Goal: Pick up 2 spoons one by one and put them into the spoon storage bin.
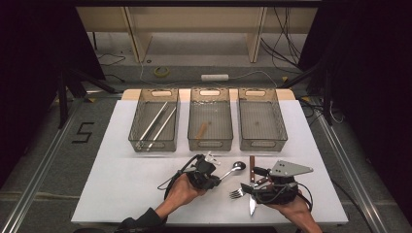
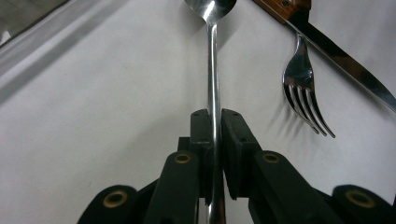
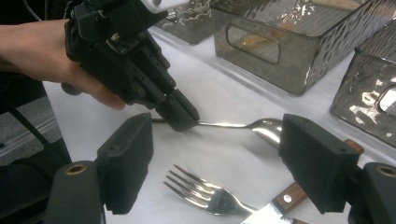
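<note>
Left tongs (image 2: 214, 122) are clamped on the spoon (image 2: 212, 70) handle, bowl sticking out ahead of them over the table (image 2: 102, 93). Right tongs (image 3: 215, 168) gape wide over the fork (image 3: 205, 193). Grip looks thin, so the spoon might swivel or slip when lifted.

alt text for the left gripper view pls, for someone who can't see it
The left gripper has its two black jaws shut on the handle of a steel spoon, whose bowl points away toward the top of the frame over a white table. To the right lie a fork and a wood-handled knife.
</note>
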Action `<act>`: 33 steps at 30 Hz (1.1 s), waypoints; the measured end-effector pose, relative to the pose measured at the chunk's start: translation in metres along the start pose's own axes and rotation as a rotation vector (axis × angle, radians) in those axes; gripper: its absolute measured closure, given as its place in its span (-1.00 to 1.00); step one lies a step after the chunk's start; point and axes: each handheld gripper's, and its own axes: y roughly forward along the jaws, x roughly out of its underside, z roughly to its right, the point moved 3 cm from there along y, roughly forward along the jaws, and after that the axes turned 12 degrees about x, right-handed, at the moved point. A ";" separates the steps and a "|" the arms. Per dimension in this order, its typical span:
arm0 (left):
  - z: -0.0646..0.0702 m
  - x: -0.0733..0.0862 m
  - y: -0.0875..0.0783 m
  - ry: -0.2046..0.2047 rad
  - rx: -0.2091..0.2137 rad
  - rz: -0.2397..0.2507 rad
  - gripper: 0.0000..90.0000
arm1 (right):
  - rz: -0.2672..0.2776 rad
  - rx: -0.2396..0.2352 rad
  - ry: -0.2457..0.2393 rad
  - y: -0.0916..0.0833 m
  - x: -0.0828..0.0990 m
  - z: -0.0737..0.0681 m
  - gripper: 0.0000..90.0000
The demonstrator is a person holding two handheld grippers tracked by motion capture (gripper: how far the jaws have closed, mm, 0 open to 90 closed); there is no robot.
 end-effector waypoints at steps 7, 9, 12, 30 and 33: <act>0.000 0.000 -0.002 0.009 0.006 0.003 0.85 | 0.000 0.000 0.000 0.000 0.000 0.000 -0.39; 0.000 -0.001 -0.005 0.016 0.007 0.002 0.85 | 0.000 -0.002 0.000 0.000 0.000 0.000 -0.39; 0.000 -0.002 -0.007 0.014 0.005 0.009 0.85 | 0.000 -0.001 0.002 0.000 0.000 0.000 -0.39; 0.004 -0.012 -0.029 0.055 0.009 0.037 0.85 | -0.003 0.000 0.002 0.000 0.000 0.000 -0.39; 0.005 -0.017 -0.035 0.058 0.004 0.054 0.85 | -0.003 0.001 0.003 0.000 0.000 0.001 -0.39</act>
